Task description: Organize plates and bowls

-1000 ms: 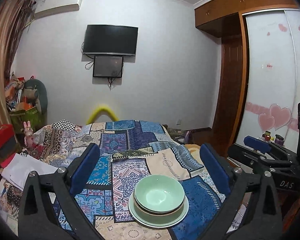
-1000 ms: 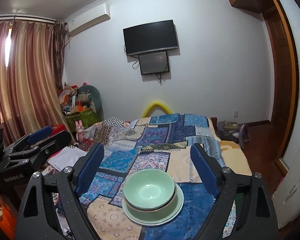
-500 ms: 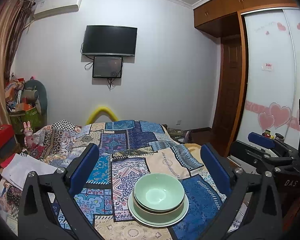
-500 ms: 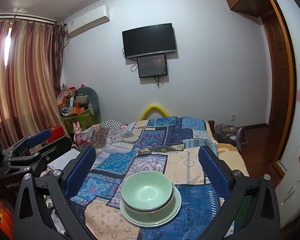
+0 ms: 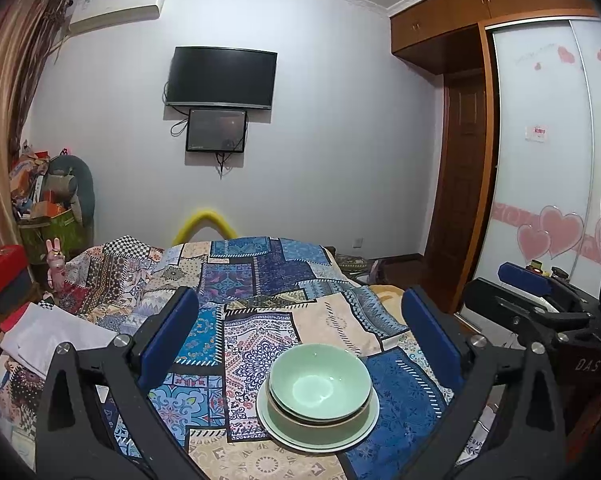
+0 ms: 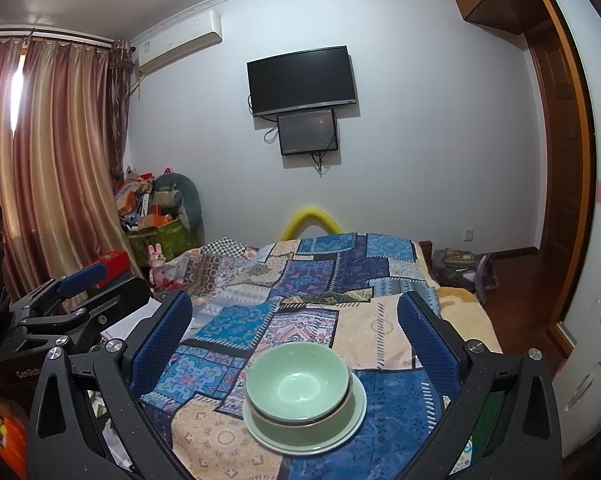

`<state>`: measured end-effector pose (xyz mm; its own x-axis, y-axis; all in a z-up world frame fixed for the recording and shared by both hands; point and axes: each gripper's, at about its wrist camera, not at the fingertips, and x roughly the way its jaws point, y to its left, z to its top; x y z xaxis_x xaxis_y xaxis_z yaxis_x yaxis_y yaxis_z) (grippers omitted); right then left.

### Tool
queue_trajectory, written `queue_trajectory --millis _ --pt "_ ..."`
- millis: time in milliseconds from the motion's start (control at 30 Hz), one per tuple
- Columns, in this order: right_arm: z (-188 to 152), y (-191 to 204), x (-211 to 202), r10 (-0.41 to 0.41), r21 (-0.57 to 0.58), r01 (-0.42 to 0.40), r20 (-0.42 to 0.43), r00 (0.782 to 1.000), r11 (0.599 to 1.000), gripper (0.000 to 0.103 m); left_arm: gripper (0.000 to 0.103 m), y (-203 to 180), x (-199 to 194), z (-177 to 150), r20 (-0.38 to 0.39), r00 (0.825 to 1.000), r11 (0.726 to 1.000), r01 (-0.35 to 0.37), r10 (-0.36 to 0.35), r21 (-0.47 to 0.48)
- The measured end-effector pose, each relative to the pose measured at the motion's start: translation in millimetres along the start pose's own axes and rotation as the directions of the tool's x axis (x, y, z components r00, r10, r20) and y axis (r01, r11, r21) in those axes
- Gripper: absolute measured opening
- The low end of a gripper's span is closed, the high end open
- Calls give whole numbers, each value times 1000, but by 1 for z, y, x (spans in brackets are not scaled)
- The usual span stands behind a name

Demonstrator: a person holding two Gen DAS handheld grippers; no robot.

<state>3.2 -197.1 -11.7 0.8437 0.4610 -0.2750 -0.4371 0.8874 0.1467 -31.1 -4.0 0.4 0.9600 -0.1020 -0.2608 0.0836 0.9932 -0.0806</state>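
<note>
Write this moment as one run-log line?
left gripper: open, empty | right gripper: open, empty | bowls: nested on plate | patchwork bedspread

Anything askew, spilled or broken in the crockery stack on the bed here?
Nothing stands out. The green bowls sit nested and level on the plate, upright on the patchwork bedspread, with no chips or spills visible. Both the left gripper and right gripper are open and clear of it.
</note>
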Motion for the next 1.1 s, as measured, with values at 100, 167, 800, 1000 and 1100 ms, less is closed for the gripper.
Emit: queue_trajectory --millis 100,167,800,1000,1100 --pt "0 0 0 2 2 -2 -3 1000 1000 103 103 1 0 0 -1 1000 1000 2 -2 -2" --pt "0 -1 0 2 4 -2 -4 1000 1000 103 103 2 1 -1 -3 1000 1000 1 -1 -4" --pt "-1 -2 3 2 5 -2 -14 1000 1000 103 103 -1 4 0 -14 1000 1000 26 -26 -5" --pt "-1 -3 3 2 8 -1 -16 1000 1000 103 103 -4 4 -1 -22 999 1000 26 -26 -8" --pt "-1 -3 4 1 7 -1 -19 1000 1000 103 103 -4 4 0 -18 1000 1000 26 -26 -9"
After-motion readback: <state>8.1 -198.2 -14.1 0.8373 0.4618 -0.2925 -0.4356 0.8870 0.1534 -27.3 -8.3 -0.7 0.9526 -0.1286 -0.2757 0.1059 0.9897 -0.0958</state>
